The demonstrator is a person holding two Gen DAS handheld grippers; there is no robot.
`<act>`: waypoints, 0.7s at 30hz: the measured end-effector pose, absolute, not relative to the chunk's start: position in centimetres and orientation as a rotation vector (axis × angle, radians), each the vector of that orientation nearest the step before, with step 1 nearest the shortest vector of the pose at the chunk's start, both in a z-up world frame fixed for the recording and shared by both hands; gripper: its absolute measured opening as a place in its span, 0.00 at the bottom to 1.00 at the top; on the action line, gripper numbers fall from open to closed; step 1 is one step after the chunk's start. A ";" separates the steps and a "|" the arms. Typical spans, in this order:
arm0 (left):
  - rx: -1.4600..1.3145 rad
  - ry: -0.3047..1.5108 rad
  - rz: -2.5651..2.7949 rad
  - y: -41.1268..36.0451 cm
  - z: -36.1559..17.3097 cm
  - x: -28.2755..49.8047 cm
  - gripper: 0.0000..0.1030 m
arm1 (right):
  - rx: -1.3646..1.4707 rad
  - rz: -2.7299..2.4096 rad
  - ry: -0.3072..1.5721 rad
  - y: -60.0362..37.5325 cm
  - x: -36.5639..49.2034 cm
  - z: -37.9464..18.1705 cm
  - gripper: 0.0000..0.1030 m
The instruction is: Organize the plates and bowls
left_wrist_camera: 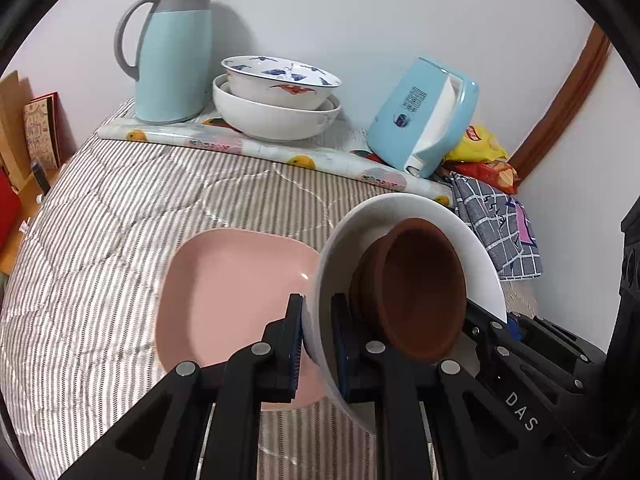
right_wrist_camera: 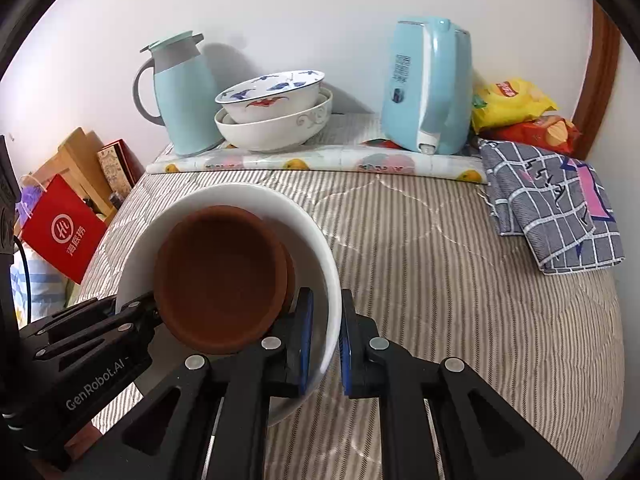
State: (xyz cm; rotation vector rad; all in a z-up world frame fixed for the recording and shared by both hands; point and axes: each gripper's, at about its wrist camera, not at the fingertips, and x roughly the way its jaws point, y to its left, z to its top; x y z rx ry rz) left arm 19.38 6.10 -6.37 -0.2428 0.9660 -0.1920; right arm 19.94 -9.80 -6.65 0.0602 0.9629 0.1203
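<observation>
A large white bowl (left_wrist_camera: 420, 216) hangs above the striped bedding, held at opposite rims by both grippers. My left gripper (left_wrist_camera: 316, 344) is shut on its left rim. My right gripper (right_wrist_camera: 326, 344) is shut on its right rim (right_wrist_camera: 328, 280). Inside the white bowl lie brown clay bowls (left_wrist_camera: 420, 292), nested and tilted, also seen as brown bowls (right_wrist_camera: 220, 276) in the right wrist view. A pink square plate (left_wrist_camera: 228, 292) rests on the bedding under and left of the white bowl. At the back, a blue-patterned bowl (left_wrist_camera: 280, 80) sits inside a bigger white bowl (left_wrist_camera: 276, 120).
A pale blue thermos jug (left_wrist_camera: 172, 52) and a blue kettle (right_wrist_camera: 432, 88) stand on a fruit-print mat (right_wrist_camera: 320, 160) by the wall. Snack bags (right_wrist_camera: 520, 112) and a checked cloth (right_wrist_camera: 552, 208) lie at the right. A red bag (right_wrist_camera: 60, 232) and boxes stand off the left edge.
</observation>
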 end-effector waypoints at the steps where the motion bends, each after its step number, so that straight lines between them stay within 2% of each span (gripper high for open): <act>1: -0.244 0.965 -0.189 6.3 -6.4 19.4 0.14 | 0.058 0.124 0.963 -9.6 20.0 -6.7 0.11; 21: -0.260 0.968 -0.142 9.6 -6.5 20.1 0.14 | 0.044 0.172 0.971 -6.5 20.9 -7.5 0.11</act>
